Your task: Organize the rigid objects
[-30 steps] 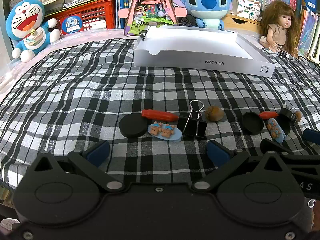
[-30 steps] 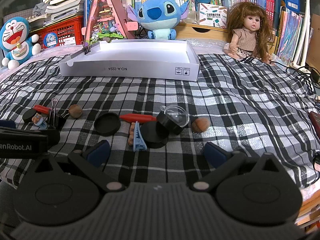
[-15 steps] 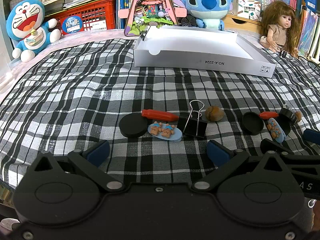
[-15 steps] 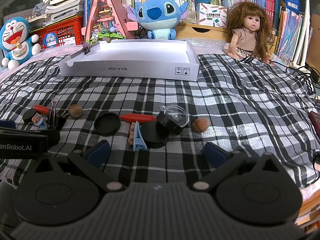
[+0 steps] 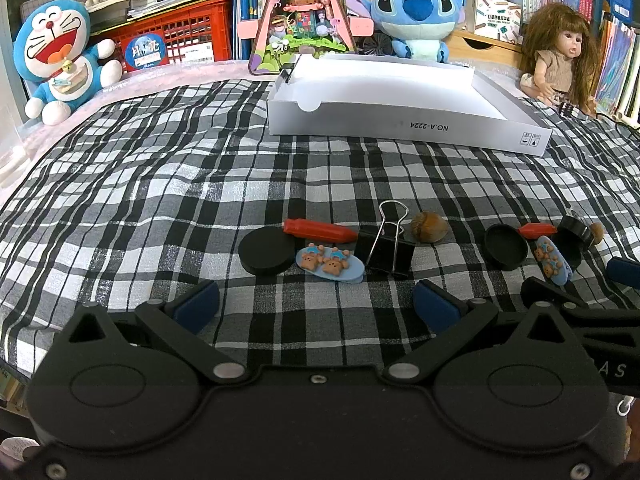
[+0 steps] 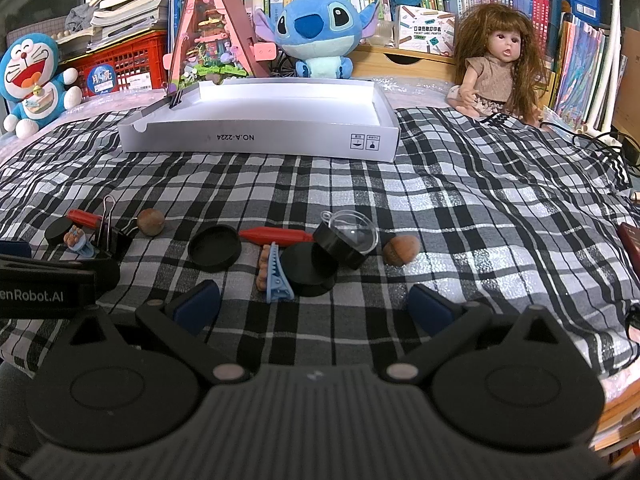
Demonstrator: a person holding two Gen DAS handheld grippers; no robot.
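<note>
Nothing has shifted in the last second: both of my grippers hang where they were, low over the near edge of the checked cloth [image 5: 160,184], and every small thing lies as it lay. So I judge the sorting has not begun; I am lined up, and nothing more.

My left gripper [image 5: 316,304] is spread wide and grasps nothing. Just ahead of it sit a black disc [image 5: 269,250], a red crayon [image 5: 320,231] touching the disc's far edge, a blue bear clip [image 5: 330,263] beside the disc, a black binder clip [image 5: 386,250] with its wire arms up, and a brown nut [image 5: 430,227] just behind that.

My right gripper [image 6: 314,302] is likewise spread and empty. Before it lie a shallow black lid [image 6: 215,247], a second red crayon [image 6: 276,236], a blue clip [image 6: 276,276] on its side against a black disc [image 6: 310,270], a black pot with a clear cap [image 6: 347,239] leaning on that disc, and a nut [image 6: 401,250] to the right.

The white tray [image 6: 260,140] waits well beyond, and from here it looks bare inside. I take it as the place for all of this. The binder clip's thin wires and the round nuts look likeliest to slip or roll when pinched.
</note>
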